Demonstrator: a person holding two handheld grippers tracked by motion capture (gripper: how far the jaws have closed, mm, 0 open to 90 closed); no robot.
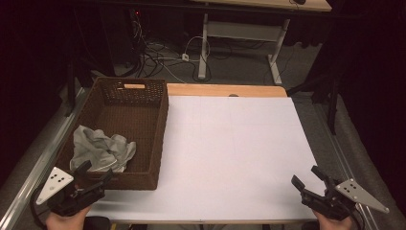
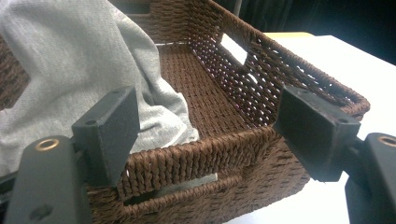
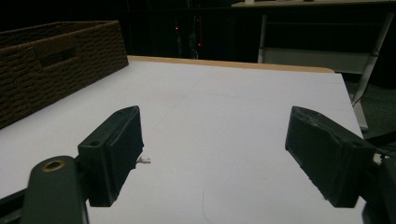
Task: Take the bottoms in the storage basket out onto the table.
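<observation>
With our left gripper (image 1: 98,171) open at the near rim of the brown woven basket (image 1: 160,139) and our right gripper (image 1: 308,178) open over the white table (image 1: 234,153), the grey cloth (image 1: 100,149) lies crumpled in the basket's near end.

High view overhead at the near table edge, facing forward and down, left gripper view close against the wicker basket (image 2: 243,140) near wall, right gripper view low over the white table (image 3: 224,121), basket shared across all views.
</observation>
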